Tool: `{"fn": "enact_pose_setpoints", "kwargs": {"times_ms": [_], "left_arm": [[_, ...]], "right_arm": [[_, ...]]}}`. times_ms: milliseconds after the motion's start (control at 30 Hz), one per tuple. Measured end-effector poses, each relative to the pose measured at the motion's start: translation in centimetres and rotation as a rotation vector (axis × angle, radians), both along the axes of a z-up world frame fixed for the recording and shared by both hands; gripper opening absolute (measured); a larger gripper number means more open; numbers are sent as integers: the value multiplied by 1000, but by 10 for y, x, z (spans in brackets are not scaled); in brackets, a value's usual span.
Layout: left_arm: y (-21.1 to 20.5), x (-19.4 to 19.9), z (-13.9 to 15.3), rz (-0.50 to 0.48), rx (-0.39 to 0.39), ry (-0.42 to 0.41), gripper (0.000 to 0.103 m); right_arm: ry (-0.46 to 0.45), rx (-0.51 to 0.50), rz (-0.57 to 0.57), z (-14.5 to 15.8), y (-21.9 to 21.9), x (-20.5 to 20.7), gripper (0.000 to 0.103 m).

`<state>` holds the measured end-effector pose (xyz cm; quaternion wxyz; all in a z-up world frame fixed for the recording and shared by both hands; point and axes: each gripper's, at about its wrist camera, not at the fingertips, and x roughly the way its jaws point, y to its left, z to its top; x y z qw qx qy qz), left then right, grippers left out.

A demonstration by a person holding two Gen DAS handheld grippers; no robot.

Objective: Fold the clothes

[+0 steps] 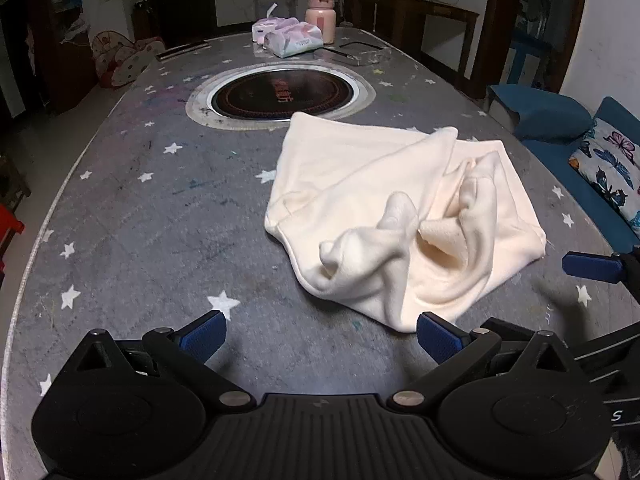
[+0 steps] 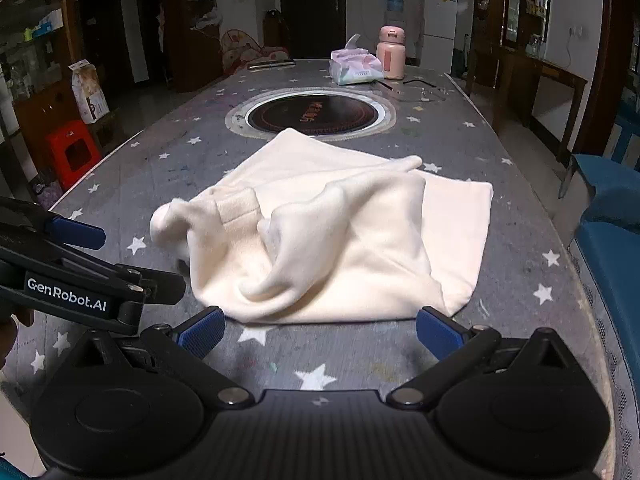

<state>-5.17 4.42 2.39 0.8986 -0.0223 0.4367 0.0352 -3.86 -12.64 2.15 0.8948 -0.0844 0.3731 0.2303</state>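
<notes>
- The left gripper (image 1: 320, 334) sits low at the near edge of the table, its two blue-padded fingers spread wide apart with nothing between them.
- Its right finger pad (image 1: 438, 336) is just beside the near edge of the garment; whether they touch cannot be told.
- The right gripper (image 2: 318, 330) is likewise spread wide and holds nothing, its fingers lined up with the near hem of the garment.
- In the right wrist view the left gripper shows at the left edge, beside the garment's bunched end.
- A cream garment (image 1: 392, 216) of soft fleece lies on the table just in front of both grippers. It is loosely rumpled, with a flat layer beneath and twisted, raised folds on top.
- The table (image 1: 152, 208) is long and oval, covered in grey cloth printed with white stars.
- A round black cooktop (image 1: 282, 94) is set into the table beyond the garment, whose far corner reaches its rim.
- At the far end stand a tissue pack (image 1: 294, 38) and, just beside it, a pink bottle (image 1: 320, 18).
- A blue sofa (image 1: 560, 128) with a butterfly-print cushion (image 1: 612, 170) sits off the table's right side.
</notes>
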Motion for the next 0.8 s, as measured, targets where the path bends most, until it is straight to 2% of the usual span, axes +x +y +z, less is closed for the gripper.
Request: {"fn": "enact_pose_setpoints", "kwargs": {"times_ms": [300, 533, 633, 700, 800], "left_arm": [[7, 10, 19, -16, 7, -52, 103], [9, 34, 32, -50, 7, -99, 101], [7, 50, 33, -72, 6, -107, 96], [5, 60, 34, -86, 5, -112, 90], [3, 75, 34, -108, 4, -120, 87]], "right_arm": [[-27, 14, -4, 9, -3, 13, 103], [-55, 62, -33, 25, -15, 37, 101], [-70, 72, -49, 31, -20, 51, 96], [-64, 91, -68, 33, -26, 67, 87], [-37, 122, -94, 33, -33, 90, 80]]}}
